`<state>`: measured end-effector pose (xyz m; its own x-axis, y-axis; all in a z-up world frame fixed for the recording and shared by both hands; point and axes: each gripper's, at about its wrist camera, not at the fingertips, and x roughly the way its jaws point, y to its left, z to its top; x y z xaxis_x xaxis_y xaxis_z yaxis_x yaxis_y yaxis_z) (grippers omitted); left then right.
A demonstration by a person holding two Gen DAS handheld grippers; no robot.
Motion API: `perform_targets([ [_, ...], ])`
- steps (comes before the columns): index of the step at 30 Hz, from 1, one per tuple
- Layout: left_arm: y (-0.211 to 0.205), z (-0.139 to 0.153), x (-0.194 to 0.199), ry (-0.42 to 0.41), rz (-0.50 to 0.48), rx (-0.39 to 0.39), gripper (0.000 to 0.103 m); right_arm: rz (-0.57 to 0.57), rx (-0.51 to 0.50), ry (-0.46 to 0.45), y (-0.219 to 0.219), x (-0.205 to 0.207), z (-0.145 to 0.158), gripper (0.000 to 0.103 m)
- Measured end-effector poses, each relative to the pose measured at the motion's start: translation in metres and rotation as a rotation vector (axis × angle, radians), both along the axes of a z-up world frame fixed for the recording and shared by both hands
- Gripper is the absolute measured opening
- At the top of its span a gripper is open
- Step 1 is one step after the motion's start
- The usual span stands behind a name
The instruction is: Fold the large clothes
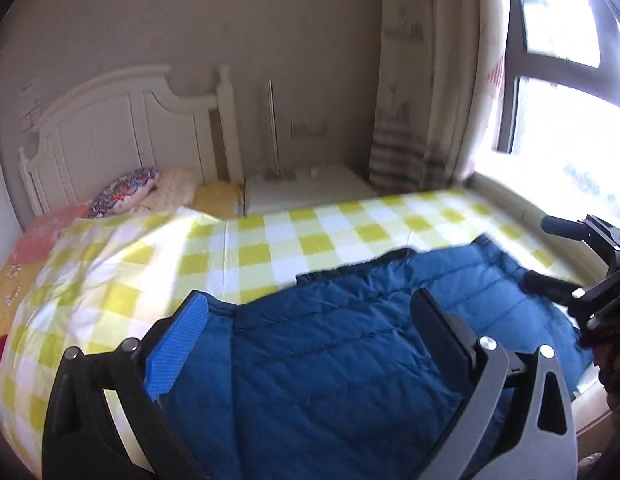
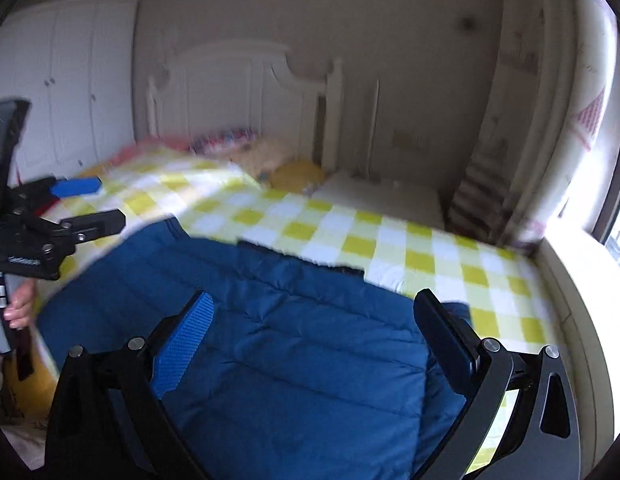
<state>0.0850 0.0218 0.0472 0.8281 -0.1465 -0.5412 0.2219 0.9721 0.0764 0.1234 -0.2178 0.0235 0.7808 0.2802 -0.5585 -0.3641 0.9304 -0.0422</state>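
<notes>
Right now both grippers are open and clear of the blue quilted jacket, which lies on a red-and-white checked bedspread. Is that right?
Not quite: the bedspread is yellow-and-white checked, not red-and-white, as both wrist views show. The rest stands: the left gripper and right gripper are open, clear of the blue quilted jacket.

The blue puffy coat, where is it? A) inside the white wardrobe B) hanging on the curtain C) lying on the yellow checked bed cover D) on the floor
C: the blue puffy coat lies spread on the yellow checked bed cover, held by neither gripper.
</notes>
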Motion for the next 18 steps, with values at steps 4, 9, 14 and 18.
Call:
perform_targets([
  [4, -0.002, -0.055, 0.037, 0.123, 0.032, 0.059, 0.1, -0.024, -0.017, 0.205, 0.004, 0.042, -0.06, 0.099],
  [9, 0.025, -0.118, 0.072, 0.278, 0.059, -0.04, 0.101, -0.01, 0.188, 0.362, -0.027, 0.062, -0.096, 0.099],
  [14, 0.024, -0.124, 0.073, 0.276, 0.066, -0.034, 0.101, -0.012, 0.172, 0.355, -0.024, 0.058, -0.099, 0.099],
  [18, 0.025, -0.123, 0.073, 0.281, 0.062, -0.046, 0.101, -0.006, 0.2, 0.358, -0.028, 0.059, -0.101, 0.099],
])
